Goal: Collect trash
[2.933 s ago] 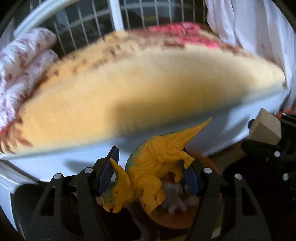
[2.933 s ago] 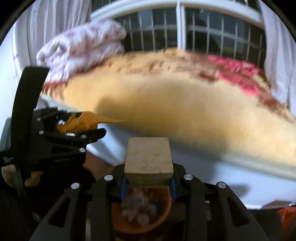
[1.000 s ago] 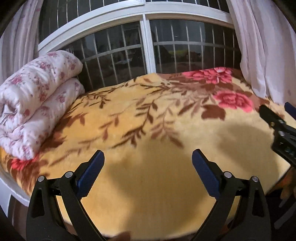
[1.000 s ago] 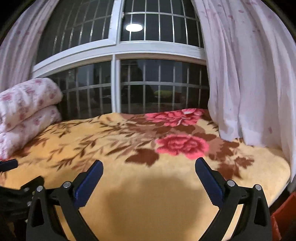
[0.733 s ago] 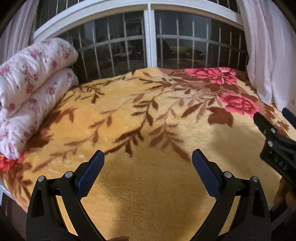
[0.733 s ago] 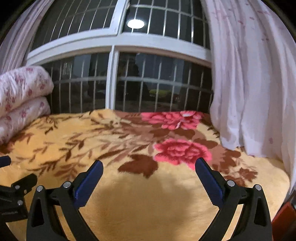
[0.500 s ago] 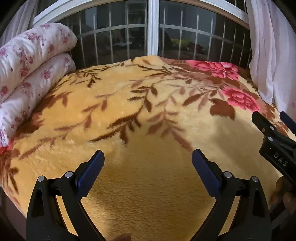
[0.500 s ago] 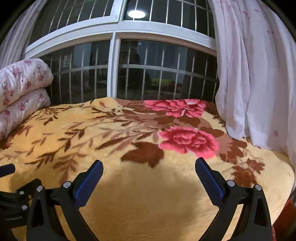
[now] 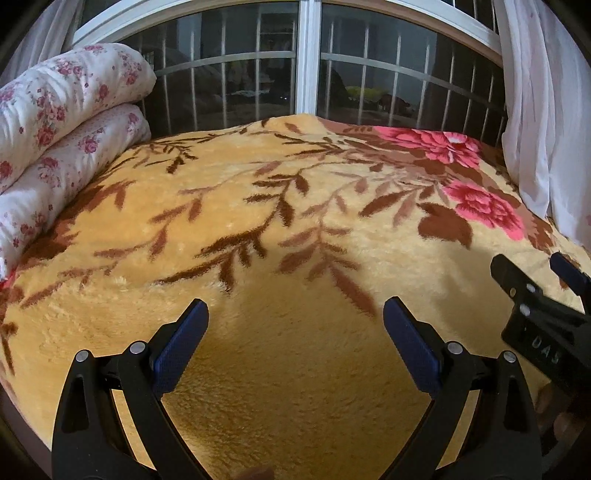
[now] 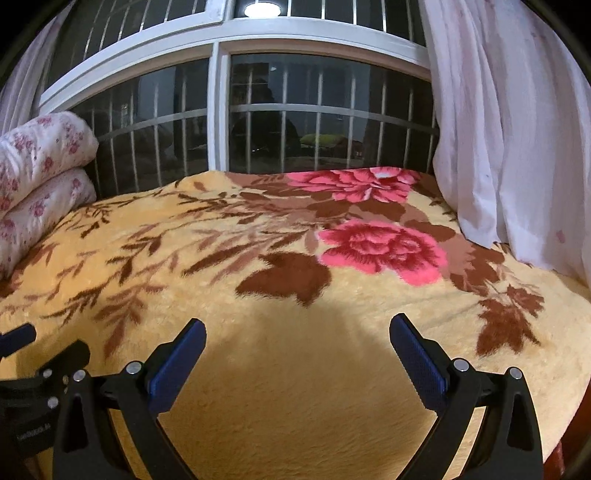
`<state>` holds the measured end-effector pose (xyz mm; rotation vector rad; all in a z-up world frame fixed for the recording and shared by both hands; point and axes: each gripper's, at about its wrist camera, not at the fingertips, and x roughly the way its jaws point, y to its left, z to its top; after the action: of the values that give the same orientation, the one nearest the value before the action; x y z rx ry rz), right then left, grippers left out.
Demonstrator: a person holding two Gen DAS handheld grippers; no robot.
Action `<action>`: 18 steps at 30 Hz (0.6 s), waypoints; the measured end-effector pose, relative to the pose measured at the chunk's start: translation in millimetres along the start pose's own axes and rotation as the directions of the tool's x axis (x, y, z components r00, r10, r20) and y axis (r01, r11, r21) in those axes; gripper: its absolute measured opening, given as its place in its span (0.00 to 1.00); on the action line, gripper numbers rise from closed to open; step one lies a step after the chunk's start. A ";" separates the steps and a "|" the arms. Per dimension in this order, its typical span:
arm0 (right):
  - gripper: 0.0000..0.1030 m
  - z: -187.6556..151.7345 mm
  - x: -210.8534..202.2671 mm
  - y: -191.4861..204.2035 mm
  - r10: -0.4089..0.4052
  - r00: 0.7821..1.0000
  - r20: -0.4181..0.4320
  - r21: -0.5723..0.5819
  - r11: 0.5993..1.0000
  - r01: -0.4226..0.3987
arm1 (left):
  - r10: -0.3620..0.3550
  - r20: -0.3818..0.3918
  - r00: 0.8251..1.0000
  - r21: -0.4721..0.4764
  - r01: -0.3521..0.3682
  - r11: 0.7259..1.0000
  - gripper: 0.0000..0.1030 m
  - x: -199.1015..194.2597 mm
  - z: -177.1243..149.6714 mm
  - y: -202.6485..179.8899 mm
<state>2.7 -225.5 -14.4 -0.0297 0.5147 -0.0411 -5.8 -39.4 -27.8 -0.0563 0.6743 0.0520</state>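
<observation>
Far to the left of the left gripper point(image 9: 295, 339), a folded white quilt with small pink flowers point(image 9: 62, 125), stacked in two rolls against the window side. Straight ahead of that gripper's spread blue pads point(image 9: 181, 347), only the yellow plush blanket point(image 9: 295, 387) with brown leaf sprays — nothing pinched between the jaws, both held wide apart and empty. Beyond the blanket, a barred window point(image 9: 306, 66), dark outside. Ahead and to the right, two pink roses point(image 9: 480, 206) printed on the blanket, and past them a white curtain point(image 9: 543, 110) hanging down to the bed edge. At the far right of the left wrist view, the black body of the right gripper point(image 9: 546, 314), just beside and level with the left one.

From the right wrist view, the left gripper point(image 10: 33, 365) at the lower left edge, near. Between the right gripper's point(image 10: 297, 343) own blue pads, bare blanket point(image 10: 295, 406) again — jaws released wide, gripping nothing. Ahead and slightly right, the larger rose point(image 10: 384, 247); further right, the curtain point(image 10: 517, 147). A ceiling lamp's reflection point(image 10: 260, 7) high in the window glass.

No trash item in either view; its place cannot be told.
</observation>
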 end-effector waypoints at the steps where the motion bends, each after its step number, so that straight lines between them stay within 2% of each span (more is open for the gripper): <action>1: 0.95 -0.2 -0.6 -0.1 0.002 1.000 0.003 0.000 1.000 -0.002 | -0.004 -0.001 1.000 -0.005 0.004 1.000 0.90 0.5 0.0 0.6; 9: 0.95 -1.4 -1.6 -0.9 0.010 1.000 -0.002 0.012 1.000 -0.010 | -0.012 -0.021 1.000 -0.024 0.012 1.000 0.90 7.0 -1.1 2.5; 18: 0.95 -2.6 -0.4 -1.7 0.015 1.000 -0.011 0.029 0.999 -0.015 | 0.013 -0.011 1.000 0.045 -0.012 0.999 0.90 7.9 -2.3 -7.1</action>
<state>1.0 -227.1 -16.4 0.0028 0.5259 -0.0340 -0.7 -46.4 -34.3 -0.0088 0.6870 0.0483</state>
